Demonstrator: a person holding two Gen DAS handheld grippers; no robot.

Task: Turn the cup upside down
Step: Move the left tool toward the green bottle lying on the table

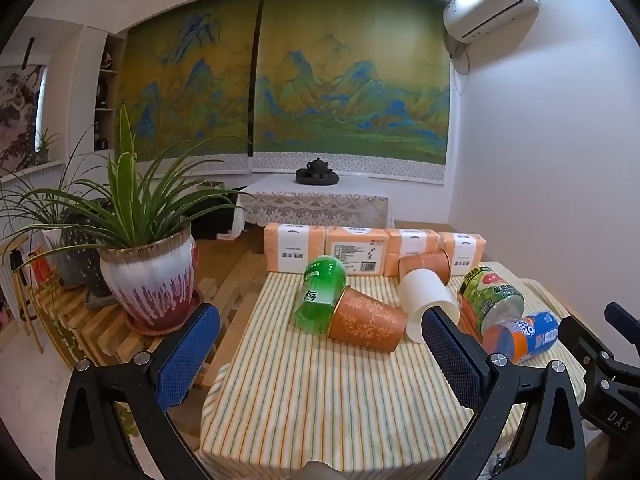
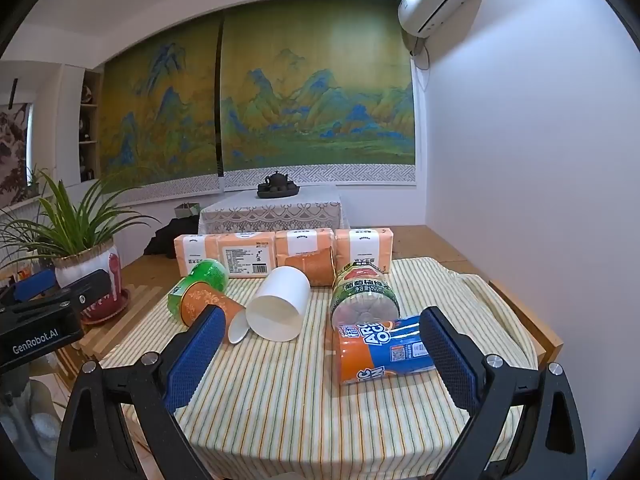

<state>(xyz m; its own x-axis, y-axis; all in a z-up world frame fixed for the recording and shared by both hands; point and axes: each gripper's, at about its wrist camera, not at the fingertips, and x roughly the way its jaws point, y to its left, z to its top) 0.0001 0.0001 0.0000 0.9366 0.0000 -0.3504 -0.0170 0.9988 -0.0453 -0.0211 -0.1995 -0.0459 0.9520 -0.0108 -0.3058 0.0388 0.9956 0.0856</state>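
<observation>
A white paper cup (image 1: 428, 304) (image 2: 280, 306) lies on its side on the striped cloth, mouth toward me. An orange patterned cup (image 1: 366, 322) (image 2: 210, 304) lies on its side to its left. A second orange cup (image 1: 426, 265) (image 2: 310, 266) lies at the back by the tissue packs. My left gripper (image 1: 320, 356) is open and empty, held above the cloth short of the cups. My right gripper (image 2: 320, 356) is open and empty, its right finger (image 2: 448, 360) in front of the blue-orange bottle. The left gripper's body shows at the left edge of the right wrist view.
A green bottle (image 1: 320, 290) (image 2: 198, 284), a grape-juice bottle (image 1: 490, 296) (image 2: 364, 294) and a blue-orange bottle (image 1: 522, 336) (image 2: 384, 350) lie on the cloth (image 1: 304, 400). Tissue packs (image 1: 372, 252) line the back. A potted plant (image 1: 150, 280) stands left of the table.
</observation>
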